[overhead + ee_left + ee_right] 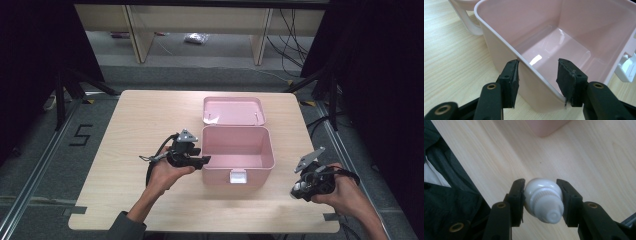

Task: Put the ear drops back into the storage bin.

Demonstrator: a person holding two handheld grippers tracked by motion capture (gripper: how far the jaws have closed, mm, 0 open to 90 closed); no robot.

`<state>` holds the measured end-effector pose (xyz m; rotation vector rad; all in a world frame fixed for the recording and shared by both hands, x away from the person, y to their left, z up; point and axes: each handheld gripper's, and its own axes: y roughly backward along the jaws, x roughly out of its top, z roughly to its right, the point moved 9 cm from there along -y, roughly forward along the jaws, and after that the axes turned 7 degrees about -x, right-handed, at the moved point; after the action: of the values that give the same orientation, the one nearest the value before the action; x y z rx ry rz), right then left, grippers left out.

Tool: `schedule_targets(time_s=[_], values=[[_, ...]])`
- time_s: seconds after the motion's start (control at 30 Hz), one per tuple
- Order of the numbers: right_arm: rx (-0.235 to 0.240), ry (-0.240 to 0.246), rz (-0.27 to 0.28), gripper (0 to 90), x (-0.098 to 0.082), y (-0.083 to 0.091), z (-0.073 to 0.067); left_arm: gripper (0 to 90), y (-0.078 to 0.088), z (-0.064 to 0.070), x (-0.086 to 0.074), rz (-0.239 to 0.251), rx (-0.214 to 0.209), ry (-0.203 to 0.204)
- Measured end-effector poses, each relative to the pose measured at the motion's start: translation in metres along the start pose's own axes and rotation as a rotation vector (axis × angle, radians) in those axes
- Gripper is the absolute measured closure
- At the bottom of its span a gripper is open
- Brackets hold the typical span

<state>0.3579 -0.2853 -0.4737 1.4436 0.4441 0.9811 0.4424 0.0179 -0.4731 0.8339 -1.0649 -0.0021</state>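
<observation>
A pink box (238,150) is standing open at the middle of the desk (140,120), its lid (233,110) lying back flat behind it; the cavity is showing a bare, glossy floor with nothing inside. The left claw (537,75) is straddling the box's near side wall, one jaw outside and one inside, the outer pad touching the rim and the inner one hanging clear. The right claw (541,192) is clamping a small white bottle (544,200), cap pointing toward the camera, above the desk, well apart from the box's right front corner.
</observation>
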Motion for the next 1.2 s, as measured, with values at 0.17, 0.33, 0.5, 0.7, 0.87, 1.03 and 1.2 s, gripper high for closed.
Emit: schedule_targets(time_s=[0.17, 0.33, 0.5, 0.7, 0.87, 1.03, 1.2], values=[[0.009, 0.029, 0.004, 60.3, 0.012, 0.012, 0.001, 51.5, 0.0, 0.0, 0.0, -0.003, -0.002, 0.0], [0.02, 0.05, 0.017, 60.3, 0.024, 0.025, 0.002, 51.5, 0.0, 0.0, 0.0, 0.0, -0.001, 0.0], [0.026, 0.068, -0.002, 60.3, 0.03, 0.03, 0.003, 51.4, 0.0, 0.0, 0.0, 0.0, -0.001, -0.001], [0.039, 0.091, 0.03, 60.3, 0.044, 0.039, 0.005, 51.5, 0.0, 0.0, 0.0, 0.002, 0.006, -0.003], [0.051, 0.074, 0.032, 60.3, 0.052, 0.047, 0.004, 51.5, 0.0, 0.0, 0.0, 0.001, 0.009, -0.004], [0.044, 0.089, 0.024, 60.3, 0.058, 0.049, 0.006, 51.5, 0.0, 0.0, 0.0, 0.002, 0.0, -0.002], [0.037, 0.091, 0.026, 60.4, 0.066, 0.053, 0.008, 51.5, 0.0, 0.0, 0.0, 0.002, 0.008, -0.003]])
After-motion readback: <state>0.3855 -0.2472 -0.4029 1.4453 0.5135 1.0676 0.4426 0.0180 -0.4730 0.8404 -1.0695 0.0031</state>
